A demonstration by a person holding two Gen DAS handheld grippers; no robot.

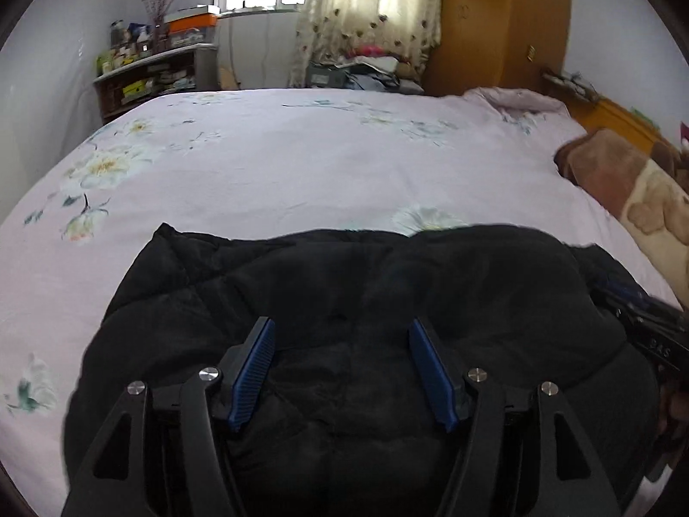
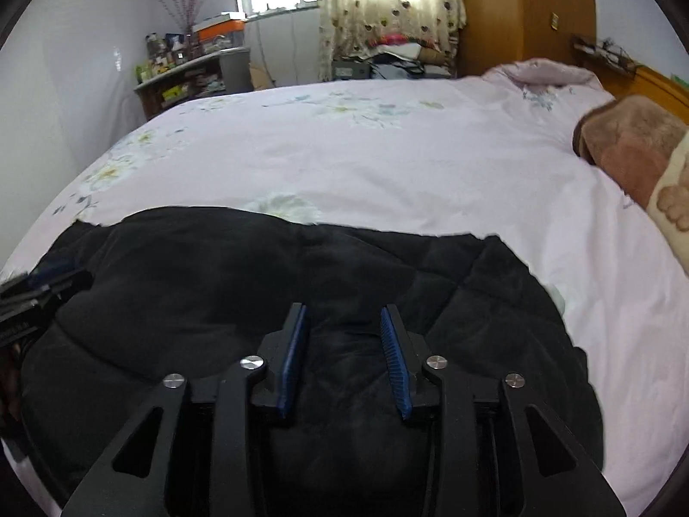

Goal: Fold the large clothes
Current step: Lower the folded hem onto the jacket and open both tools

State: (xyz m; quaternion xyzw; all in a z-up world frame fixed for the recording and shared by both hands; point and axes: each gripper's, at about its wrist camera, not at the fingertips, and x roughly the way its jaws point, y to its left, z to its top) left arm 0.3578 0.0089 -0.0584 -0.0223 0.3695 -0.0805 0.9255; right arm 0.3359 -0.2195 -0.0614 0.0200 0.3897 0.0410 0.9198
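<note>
Black quilted coat [image 1: 344,301] lies bunched at the bed's [image 1: 301,151] near edge, 6 o'clock. Left gripper [image 1: 342,336] and right gripper [image 2: 343,327] hover spread, empty; pinch the 12 o'clock hem evenly, lifting together.

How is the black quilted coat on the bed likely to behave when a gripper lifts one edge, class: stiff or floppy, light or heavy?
The black quilted coat lies in soft puffy folds on the bed sheet, so it will probably sag and drape, not hold shape. Its padded bulk suggests it is light for its size, yet thick to pinch. The fabric may slide over the smooth sheet if pushed.
</note>
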